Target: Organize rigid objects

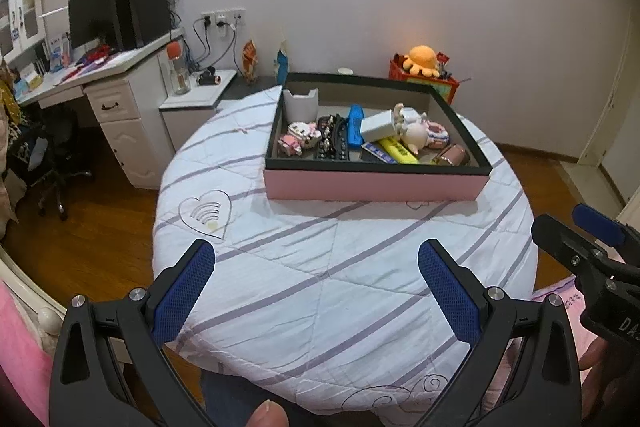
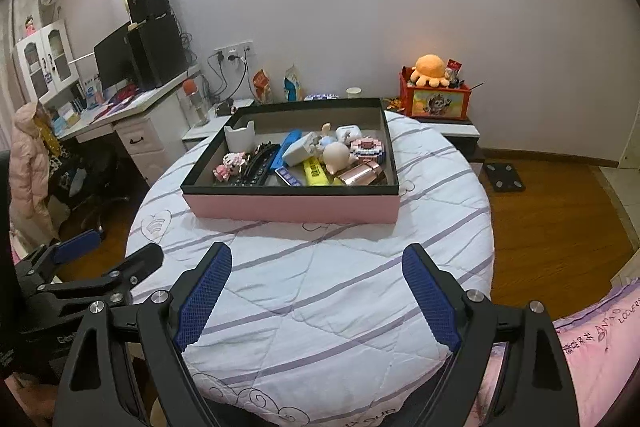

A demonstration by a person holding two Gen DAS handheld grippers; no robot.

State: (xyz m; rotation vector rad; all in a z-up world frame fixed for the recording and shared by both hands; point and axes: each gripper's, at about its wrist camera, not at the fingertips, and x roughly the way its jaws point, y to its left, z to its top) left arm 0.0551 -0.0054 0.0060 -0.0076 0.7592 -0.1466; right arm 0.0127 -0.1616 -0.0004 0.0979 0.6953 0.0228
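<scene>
**Both jaws wide over the quilt, the box of odds and ends ahead**

While I look along my left gripper [image 1: 316, 259], its two blue-padded fingers stand wide apart and hold nothing, hanging above the near part of the round table [image 1: 280, 267] with its striped white quilt. Farther back on that quilt sits the pink box [image 1: 376, 185] with a dark rim, and the things to be sorted all lie inside it: a white cup-like holder [image 1: 301, 105] upright in the far left corner, a small pink block figure [image 1: 298, 139] in front of it, a blue bar [image 1: 355, 126] near the middle, a white box [image 1: 378, 125] just beside it, a yellow highlighter [image 1: 398, 151] toward the front wall, a white doll [image 1: 412, 133] touching it, and a rose-gold cylinder [image 1: 452, 155] lying at the right front. My right gripper [image 1: 576, 227] shows at the right edge, beside the table.

From my right wrist, the right gripper [image 2: 316, 263] is likewise spread wide and empty over the near quilt. The pink box [image 2: 292, 207] sits ahead, slightly left of centre, with the holder [image 2: 239, 138], highlighter [image 2: 314, 171] and rose-gold cylinder [image 2: 360, 174] in the same places within it. My left gripper [image 2: 108, 247] appears low at the left, its fingers parted, off the table's edge. An orange plush octopus [image 2: 430, 67] sits on a red box by the wall.
</scene>
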